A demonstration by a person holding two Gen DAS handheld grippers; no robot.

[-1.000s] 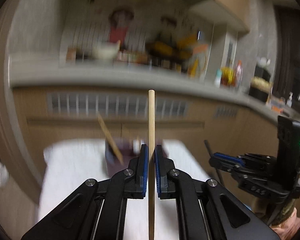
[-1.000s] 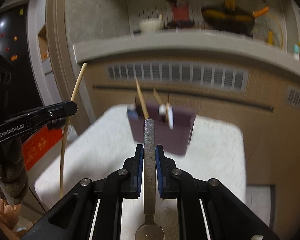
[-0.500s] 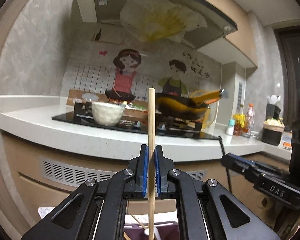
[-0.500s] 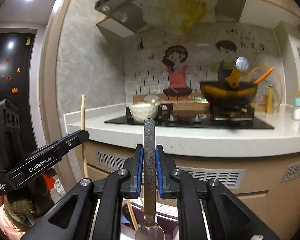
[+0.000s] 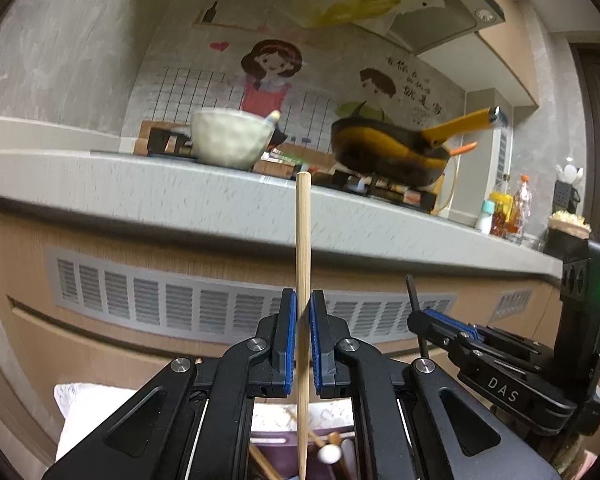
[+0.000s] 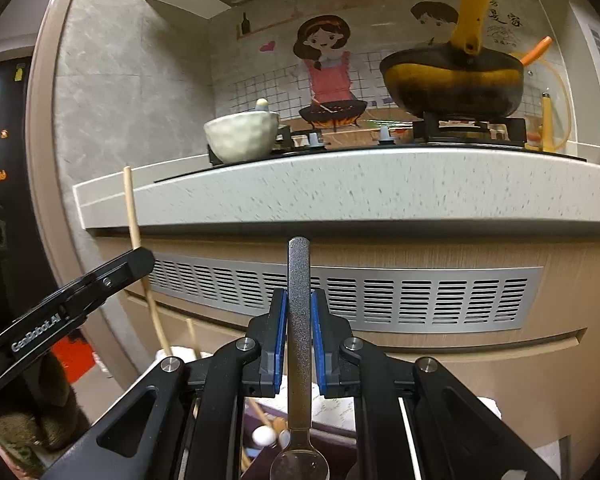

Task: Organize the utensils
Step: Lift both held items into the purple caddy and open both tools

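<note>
My left gripper (image 5: 303, 312) is shut on a wooden chopstick (image 5: 302, 240) held upright, its lower end over the purple utensil holder (image 5: 276, 440). My right gripper (image 6: 299, 312) is shut on a metal spoon (image 6: 299, 300), handle up, bowl (image 6: 299, 465) down over the same holder (image 6: 332, 436). The holder contains several wooden utensils and a white-tipped one (image 5: 327, 454). The right gripper shows at the right of the left wrist view (image 5: 416, 320). The left gripper and its chopstick (image 6: 134, 220) show at the left of the right wrist view.
A white cloth-covered table (image 5: 76, 412) lies under the holder. Behind stands a kitchen counter (image 6: 380, 188) with a stove, a white bowl (image 5: 230, 140), a yellow-handled pan (image 6: 452, 80), and bottles (image 5: 508, 212) at the right. Cabinet fronts with vents (image 6: 420, 300) are close ahead.
Both grippers tilted up from the table to face the counter, then dipped slightly. The holder has dropped to the bottom edge of both views. Both grips are unchanged.
</note>
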